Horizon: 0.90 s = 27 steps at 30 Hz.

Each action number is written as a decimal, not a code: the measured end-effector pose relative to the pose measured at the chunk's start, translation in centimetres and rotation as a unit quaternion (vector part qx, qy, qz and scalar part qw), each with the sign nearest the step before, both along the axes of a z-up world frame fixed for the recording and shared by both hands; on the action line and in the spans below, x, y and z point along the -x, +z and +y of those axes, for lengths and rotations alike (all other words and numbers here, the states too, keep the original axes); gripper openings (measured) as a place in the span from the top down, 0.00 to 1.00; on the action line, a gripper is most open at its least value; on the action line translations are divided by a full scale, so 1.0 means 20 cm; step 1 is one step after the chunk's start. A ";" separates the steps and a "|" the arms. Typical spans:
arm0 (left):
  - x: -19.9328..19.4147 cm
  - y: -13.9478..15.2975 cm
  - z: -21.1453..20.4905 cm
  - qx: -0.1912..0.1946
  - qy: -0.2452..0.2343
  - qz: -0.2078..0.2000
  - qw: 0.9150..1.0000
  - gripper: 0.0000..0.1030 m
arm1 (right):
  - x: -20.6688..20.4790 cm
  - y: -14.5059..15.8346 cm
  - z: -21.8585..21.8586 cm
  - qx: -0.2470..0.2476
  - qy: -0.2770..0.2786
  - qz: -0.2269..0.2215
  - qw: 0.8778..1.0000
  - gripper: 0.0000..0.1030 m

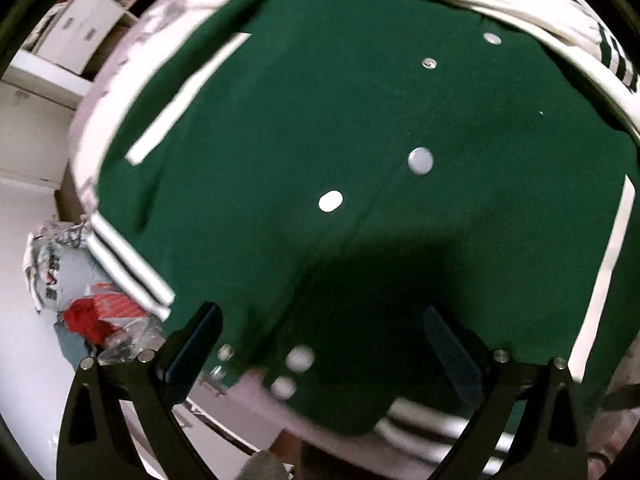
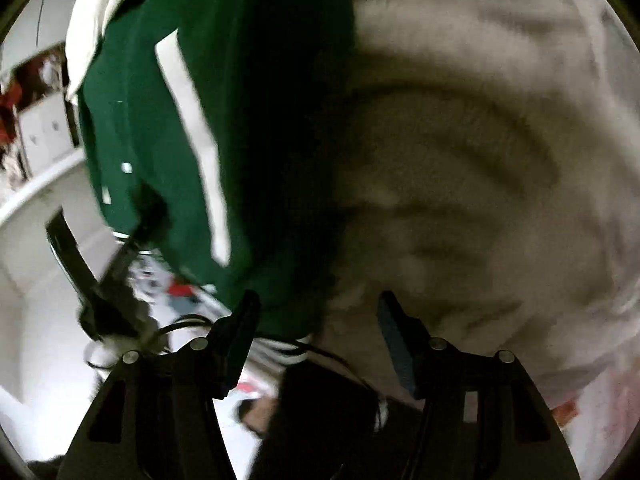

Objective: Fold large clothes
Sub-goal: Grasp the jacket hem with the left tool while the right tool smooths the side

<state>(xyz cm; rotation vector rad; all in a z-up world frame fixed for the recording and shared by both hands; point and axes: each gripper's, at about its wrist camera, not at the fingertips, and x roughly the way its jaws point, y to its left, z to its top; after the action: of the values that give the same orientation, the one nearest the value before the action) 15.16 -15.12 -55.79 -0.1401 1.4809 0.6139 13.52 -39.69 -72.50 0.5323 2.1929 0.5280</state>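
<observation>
A dark green jacket (image 1: pixel 320 120) with white stripes, white sleeves and white snap buttons lies spread flat on a pale patterned table cover (image 1: pixel 132 52). My left gripper (image 1: pixel 322 316) is open and empty, hovering over the jacket's near hem. In the right wrist view the jacket (image 2: pixel 168 120) fills the left half, its right edge lying on the pale cover (image 2: pixel 480 160). My right gripper (image 2: pixel 318 304) is open and empty above that edge near the striped hem. The other gripper (image 2: pixel 120 256) shows blurred at the left.
White drawer units (image 1: pixel 76 36) and shelves stand beyond the table's far left. A pile of bags and red items (image 1: pixel 92 316) lies on the white floor beside the table. The view is motion-blurred.
</observation>
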 end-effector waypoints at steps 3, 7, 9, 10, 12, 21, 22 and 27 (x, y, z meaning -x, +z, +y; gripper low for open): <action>0.05 -0.02 -0.01 0.003 -0.006 0.016 1.000 0.00 | 0.15 -0.12 0.05 -0.032 -0.036 0.066 0.997 0.40; 0.03 -0.10 0.02 0.008 -0.022 0.028 0.999 0.00 | 0.29 -0.15 0.09 -0.015 -0.050 0.046 0.998 0.75; 0.02 -0.14 0.03 0.017 -0.025 0.028 0.999 0.00 | 0.32 -0.14 0.06 0.011 -0.050 0.041 0.998 0.85; -0.01 -0.16 0.03 0.025 -0.024 0.030 0.999 0.00 | 0.34 -0.15 0.04 0.026 -0.046 0.042 0.998 0.95; 0.00 -0.16 0.06 0.031 -0.022 0.028 0.999 0.00 | 0.36 -0.17 0.02 0.034 -0.047 0.042 0.997 0.95; -0.06 0.19 -0.22 0.022 -0.087 0.001 0.996 0.00 | 0.17 0.08 -0.11 0.011 -0.020 0.006 1.000 0.51; -0.07 0.22 -0.31 0.042 -0.102 -0.004 0.994 0.00 | 0.12 0.13 -0.16 0.016 -0.023 -0.011 1.000 0.36; -0.09 0.11 -0.82 0.103 -0.174 0.005 0.979 0.00 | -0.15 0.30 -0.51 0.055 -0.051 -0.068 0.995 0.32</action>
<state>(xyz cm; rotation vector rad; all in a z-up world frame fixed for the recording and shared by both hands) 16.94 -31.60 -53.51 -0.0358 1.5313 0.1780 16.48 -49.96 -66.52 0.5317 2.0398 0.3761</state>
